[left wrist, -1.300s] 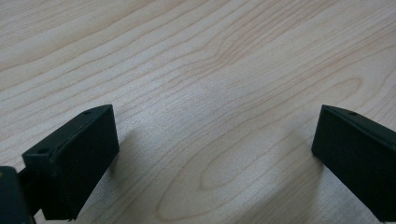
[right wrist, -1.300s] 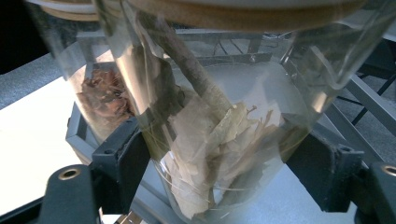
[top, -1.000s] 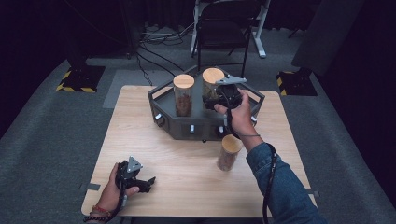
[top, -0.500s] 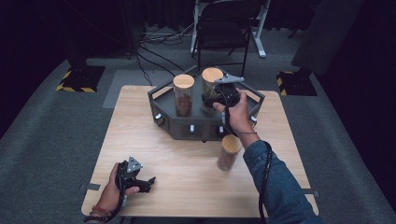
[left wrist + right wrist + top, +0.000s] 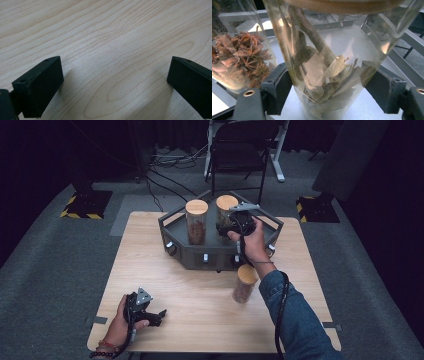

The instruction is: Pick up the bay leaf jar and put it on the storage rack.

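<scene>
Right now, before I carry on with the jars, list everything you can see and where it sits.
Jars: 3, clear glass with wooden lids; star anise jar and leaf jar in the tray, third jar on the table in front of the tray.
Tray: 1, dark grey, far middle of table.
Table: 1, light wood.
Chair: 1, black, behind the table.
Left gripper: black, open, near-left on table.
Right gripper: black, jaws around leaf jar.
</scene>
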A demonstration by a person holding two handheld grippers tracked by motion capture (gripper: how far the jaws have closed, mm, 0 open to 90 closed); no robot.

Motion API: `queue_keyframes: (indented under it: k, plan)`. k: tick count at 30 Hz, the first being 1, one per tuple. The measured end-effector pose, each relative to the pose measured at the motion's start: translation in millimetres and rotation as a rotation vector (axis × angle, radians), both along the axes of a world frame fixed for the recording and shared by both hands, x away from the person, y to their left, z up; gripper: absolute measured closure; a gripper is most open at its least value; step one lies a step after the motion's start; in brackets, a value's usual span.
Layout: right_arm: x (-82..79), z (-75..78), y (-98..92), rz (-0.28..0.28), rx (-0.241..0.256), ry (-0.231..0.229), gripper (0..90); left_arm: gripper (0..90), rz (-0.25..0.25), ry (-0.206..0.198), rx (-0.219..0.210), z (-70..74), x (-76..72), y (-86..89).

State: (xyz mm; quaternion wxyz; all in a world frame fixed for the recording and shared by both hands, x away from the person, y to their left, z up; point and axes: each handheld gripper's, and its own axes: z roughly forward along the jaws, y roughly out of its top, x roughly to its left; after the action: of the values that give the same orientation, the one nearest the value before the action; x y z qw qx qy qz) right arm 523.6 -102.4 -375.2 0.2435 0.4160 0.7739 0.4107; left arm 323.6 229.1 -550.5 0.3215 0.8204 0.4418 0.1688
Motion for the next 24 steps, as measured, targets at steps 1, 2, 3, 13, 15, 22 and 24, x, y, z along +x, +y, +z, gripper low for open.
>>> queue_keyframes:
  k: [1, 2, 3, 13, 15, 22, 24]
  plan:
    - [-0.2, -0.4, 0.0, -0.003, 0.005, 0.0, 24.7, 0.5, 0.0, 0.0, 0.0, 0.0, 0.0, 0.0]
    - [0.1, -0.6, -0.4, -0.002, 0.008, 0.0, 24.6, 0.5, 0.0, 0.0, 0.0, 0.0, 0.0, 0.0]
    - [0.4, -0.7, -0.7, -0.002, 0.011, 0.002, 24.6, 0.5, 0.0, 0.0, 0.0, 0.0, 0.0, 0.0]
    - [0.2, -3.5, -3.0, -0.007, 0.036, -0.002, 24.6, 0.5, 0.0, 0.0, 0.0, 0.0, 0.0, 0.0]
    - [0.3, -3.5, -3.2, -0.005, 0.035, -0.001, 24.5, 0.5, 0.0, 0.0, 0.0, 0.0, 0.0, 0.0]
    - [0.2, -3.7, -3.7, -0.004, 0.039, 0.004, 24.4, 0.5, 0.0, 0.0, 0.001, 0.0, 0.0, 0.0]
    - [0.2, -4.1, -4.0, -0.01, 0.045, 0.008, 23.5, 0.5, 0.0, 0.0, 0.001, 0.0, 0.0, 0.0]
